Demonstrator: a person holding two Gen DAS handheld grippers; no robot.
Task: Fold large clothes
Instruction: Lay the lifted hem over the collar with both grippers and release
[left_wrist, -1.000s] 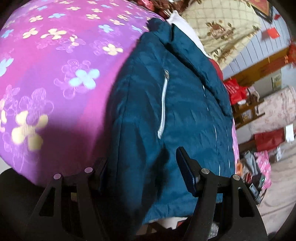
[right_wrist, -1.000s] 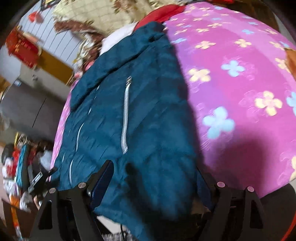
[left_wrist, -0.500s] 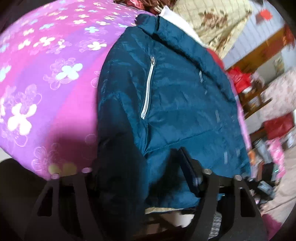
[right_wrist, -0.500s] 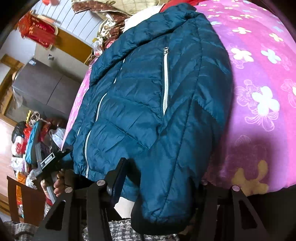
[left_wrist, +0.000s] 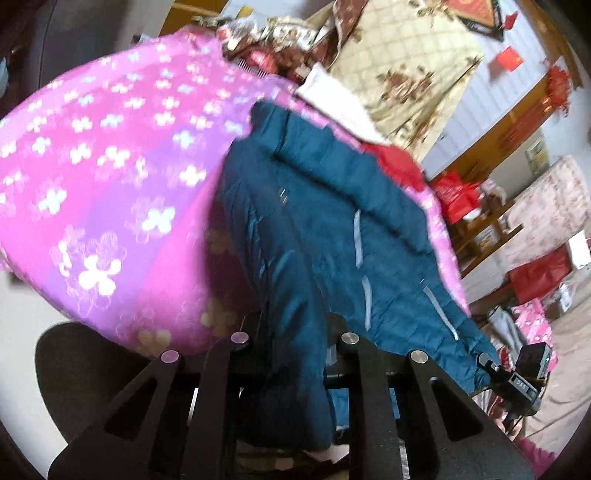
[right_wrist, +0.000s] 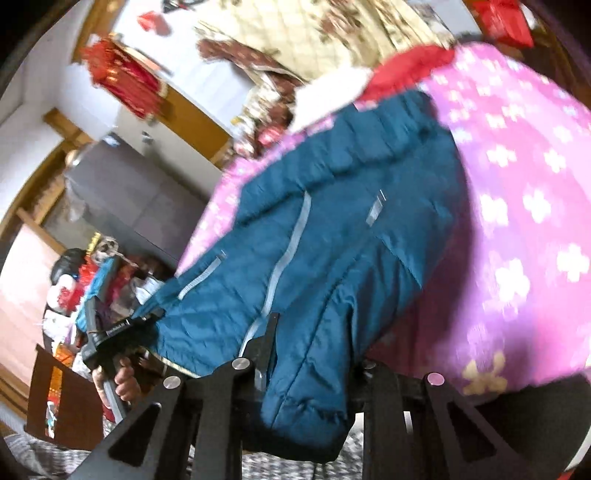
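Fingers of the left gripper (left_wrist: 291, 354) pinch a thick fold of the teal puffer jacket (left_wrist: 332, 236) at its near hem, and those of the right gripper (right_wrist: 314, 354) clamp the same hem further along. Beyond both grips, the jacket drapes over the pink floral quilt (left_wrist: 92, 192). It looks light, soft and slippery, so bunched seams near the hem seem the safest hold.

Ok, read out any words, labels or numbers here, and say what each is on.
Nothing reads clearly.
White print on the left tongs: too blurred.
Small label on the right tongs: too blurred.
Jacket: no text visible.
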